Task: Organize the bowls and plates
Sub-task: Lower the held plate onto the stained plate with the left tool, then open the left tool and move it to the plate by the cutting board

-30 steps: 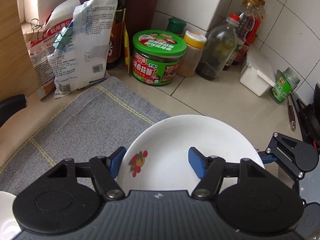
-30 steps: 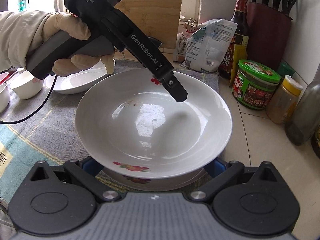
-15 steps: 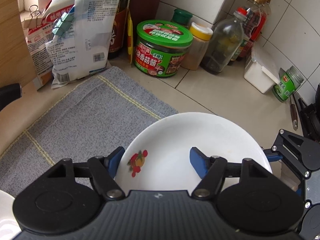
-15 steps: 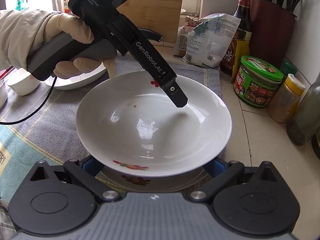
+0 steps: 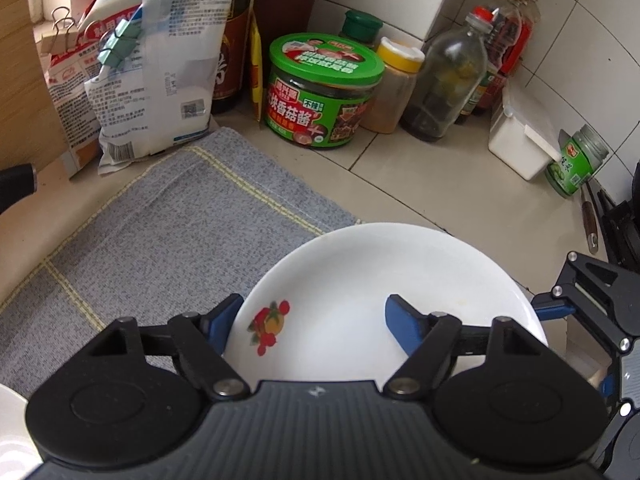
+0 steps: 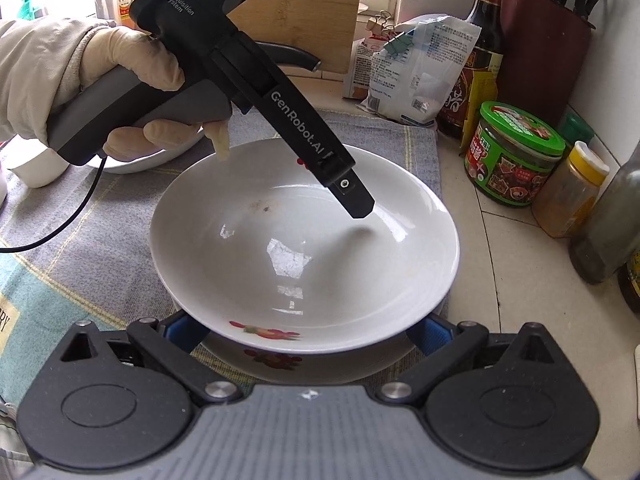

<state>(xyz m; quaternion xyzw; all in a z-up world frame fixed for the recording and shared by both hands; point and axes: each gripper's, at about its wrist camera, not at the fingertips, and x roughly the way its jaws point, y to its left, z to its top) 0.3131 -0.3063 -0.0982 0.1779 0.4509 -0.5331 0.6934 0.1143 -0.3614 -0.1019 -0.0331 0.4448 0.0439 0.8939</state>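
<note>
Where the left gripper [image 5: 314, 320] reaches over the near rim of the upper white plate [image 5: 384, 280], its two blue fingers [image 5: 402, 326] straddle that rim with a visible gap: one lies outside the rim on the left, the other hangs over the plate's inner surface. Its fingers have just been opening; the rim stands between them, but they do not press on it. A red-and-yellow fruit motif [image 5: 267, 326] marks the plate's inner wall near the left finger.

Seen from the right wrist, the right gripper [image 6: 306, 330] has its blue fingers [image 6: 428, 334] standing wide on either side of the stack, partly hidden under the upper plate's [image 6: 304, 248] rim; whether they press on anything cannot be told. The upper plate sits nested on a second white plate [image 6: 296, 368] of the same pattern, which rests on a grey cloth [image 6: 100, 264] spread on the table [image 6: 520, 300]. A gloved hand [image 6: 132, 76] holds the left gripper's handle, with a light sleeve behind it.

Farther out, a shallow white dish [image 6: 140, 162] and a small white cup [image 6: 38, 168] stand on the cloth at left. Along the tiled wall stand a green-lidded jar [image 5: 320, 92], a yellow-capped jar [image 5: 394, 84], a glass bottle [image 5: 448, 84], clipped bags [image 5: 160, 64] and a white box [image 5: 516, 140].
</note>
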